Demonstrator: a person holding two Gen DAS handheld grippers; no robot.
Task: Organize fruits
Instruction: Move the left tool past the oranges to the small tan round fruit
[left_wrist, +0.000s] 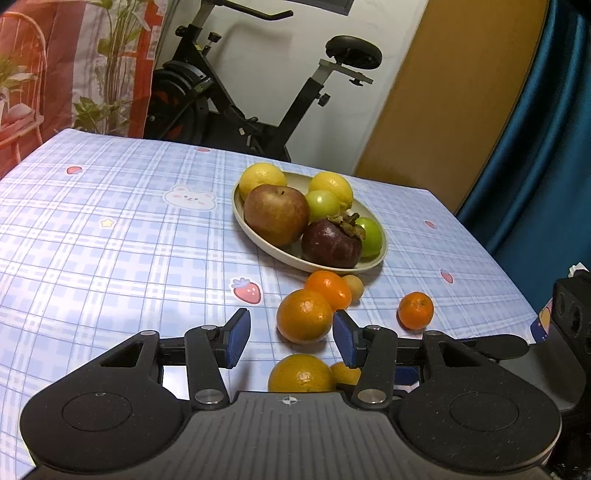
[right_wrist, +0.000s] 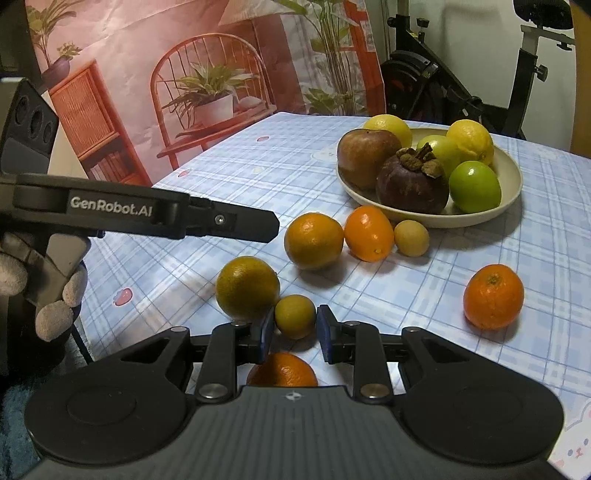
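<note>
The right gripper (right_wrist: 294, 328) is clenched on the small yellow-green fruit (right_wrist: 294, 316) — held at the pad tips above the tablecloth (right_wrist: 424, 295). The plate (right_wrist: 511, 192) lies toward 1 o'clock from it — beyond the loose oranges. The left gripper (left_wrist: 291, 338) stands released, empty.

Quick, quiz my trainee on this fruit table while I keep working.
1. True or false: the mangosteen lies in the plate.
2. How many lemons are in the plate? A one, B two, C four.
3. Fill in: the right gripper is shut on a ____.

Key: 1 true. 2 B. 3 small yellow-green fruit.
</note>
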